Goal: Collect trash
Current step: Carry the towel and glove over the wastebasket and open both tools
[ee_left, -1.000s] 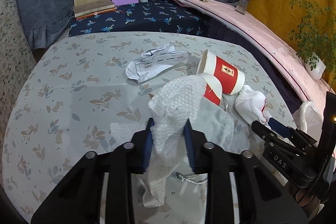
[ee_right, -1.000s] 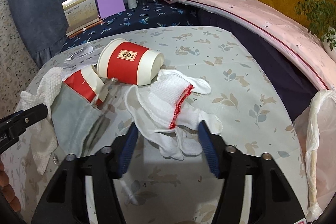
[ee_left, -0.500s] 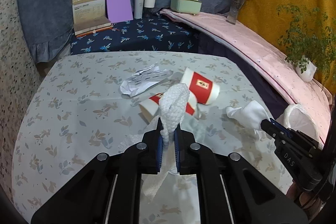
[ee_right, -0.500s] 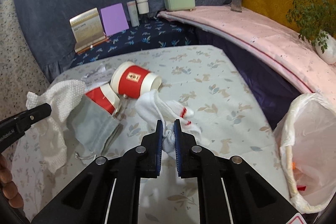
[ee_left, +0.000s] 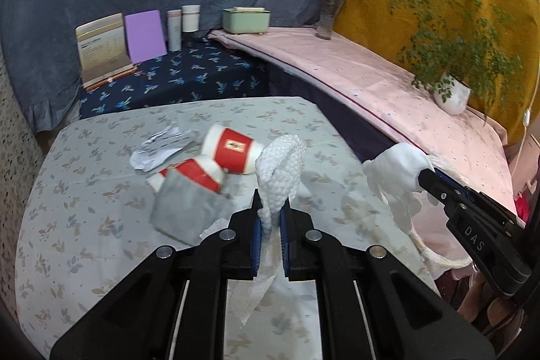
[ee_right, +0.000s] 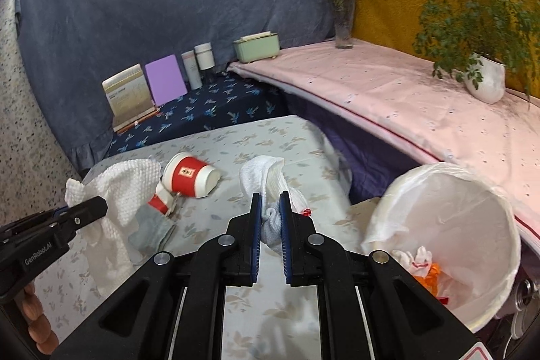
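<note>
My left gripper (ee_left: 270,218) is shut on a white knitted cloth (ee_left: 280,167), which hangs above the floral table (ee_left: 84,225). The same cloth (ee_right: 131,188) shows at the left of the right wrist view, held by the left gripper (ee_right: 98,208). My right gripper (ee_right: 271,211) is shut on a white glove with red trim (ee_right: 266,177), lifted off the table; that glove (ee_left: 398,171) and the right gripper (ee_left: 425,177) appear at the right of the left wrist view. Two red-and-white paper cups (ee_left: 233,150) (ee_left: 192,174), crumpled paper (ee_left: 162,147) and a grey cloth (ee_left: 185,208) lie on the table.
A bin lined with a white bag (ee_right: 455,225) stands off the table's right edge, with trash at its bottom. Behind are books (ee_left: 101,46), bottles (ee_left: 182,22), a green box (ee_left: 246,19), a flower vase (ee_left: 329,12) and a potted plant (ee_left: 452,90) on the pink shelf.
Both grippers closed on their cloth and glove, then lifted them off the table and pulled back; the view now swings right, bringing the lined bin into sight.
</note>
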The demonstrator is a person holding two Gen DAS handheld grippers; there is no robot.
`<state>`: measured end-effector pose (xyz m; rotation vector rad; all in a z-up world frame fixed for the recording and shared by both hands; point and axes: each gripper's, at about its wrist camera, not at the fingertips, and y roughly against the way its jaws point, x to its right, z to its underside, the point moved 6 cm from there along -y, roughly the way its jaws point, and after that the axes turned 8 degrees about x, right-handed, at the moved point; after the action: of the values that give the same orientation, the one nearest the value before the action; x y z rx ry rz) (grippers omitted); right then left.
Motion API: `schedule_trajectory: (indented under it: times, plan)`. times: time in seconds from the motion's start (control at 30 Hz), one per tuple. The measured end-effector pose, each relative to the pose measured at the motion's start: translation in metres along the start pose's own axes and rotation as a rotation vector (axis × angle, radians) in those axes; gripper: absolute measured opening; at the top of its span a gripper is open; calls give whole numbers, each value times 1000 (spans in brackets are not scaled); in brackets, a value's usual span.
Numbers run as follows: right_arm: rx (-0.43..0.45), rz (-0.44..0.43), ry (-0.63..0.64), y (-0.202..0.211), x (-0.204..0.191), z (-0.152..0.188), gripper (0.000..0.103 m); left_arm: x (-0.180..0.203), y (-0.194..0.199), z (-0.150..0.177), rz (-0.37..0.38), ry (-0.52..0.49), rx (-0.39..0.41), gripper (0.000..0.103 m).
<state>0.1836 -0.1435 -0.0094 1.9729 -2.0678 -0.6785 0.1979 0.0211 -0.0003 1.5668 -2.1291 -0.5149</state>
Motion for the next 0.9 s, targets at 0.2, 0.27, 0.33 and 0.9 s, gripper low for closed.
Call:
schedule_trajectory:
  times: [0.2, 0.27, 0.33, 0.9]
  plan:
    - [26, 54, -44, 19, 45, -3, 10, 46, 0, 1, 55, -47, -7, 9]
    - [32, 73, -61, 25, 61, -3, 10, 62, -1, 2, 73, -64, -11, 9]
    - [36, 91, -76, 30, 78, -3, 10, 77, -3, 4, 90, -79, -17, 9]
    - [40, 218, -177, 55, 180, 13, 10, 196, -28, 19, 241, -177, -59, 9]
